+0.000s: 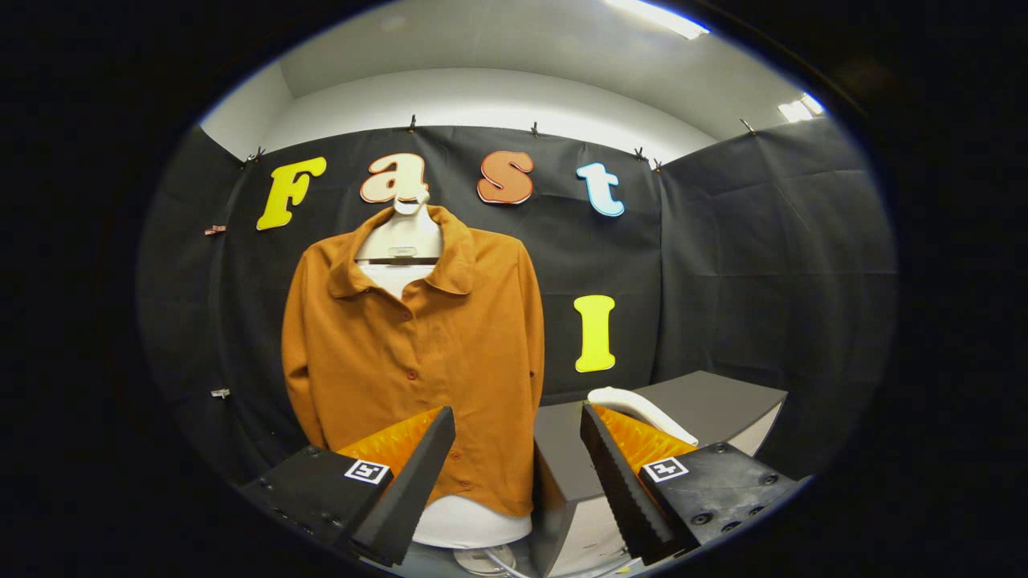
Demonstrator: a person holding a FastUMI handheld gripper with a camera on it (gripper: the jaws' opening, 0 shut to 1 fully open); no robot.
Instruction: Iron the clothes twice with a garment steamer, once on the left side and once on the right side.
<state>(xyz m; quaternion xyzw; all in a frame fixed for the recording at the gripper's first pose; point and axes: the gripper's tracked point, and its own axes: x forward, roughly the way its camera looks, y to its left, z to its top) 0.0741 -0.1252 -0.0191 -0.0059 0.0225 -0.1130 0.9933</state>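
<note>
Two fingers: gripper (518, 417) spread wide, nothing between the fingers, holding nothing
Finger tips: one (438, 429) overlaps the lower hem area of the shirt in view, the other (594, 429) sits in front of the bench; contact with either cannot be told
Markers: small square black-and-white tag (367, 470) on the left finger base, another (663, 469) on the right one
Shirt: orange-brown button-front shirt (418, 353) beyond the fingers, ahead and a bit left of the gap, collar open, buttons down the middle, sleeves hanging at both sides
Mannequin: white torso form (401, 237) inside the shirt, upright, neck showing above the collar, its white bottom showing under the hem between the fingers
Stand: round pale base (482, 559) under the mannequin, partly hidden
Steamer: white curved handle (642, 409) lying on the bench, just beyond the right finger, rest of its body hidden behind that finger
Bench: dark-topped block (723, 397) with pale sides, right of the shirt, beside it but apart
Wall: black cloth (763, 257) behind everything, clipped up along its top edge
Ceiling: white, with bright light strips (658, 16)
</note>
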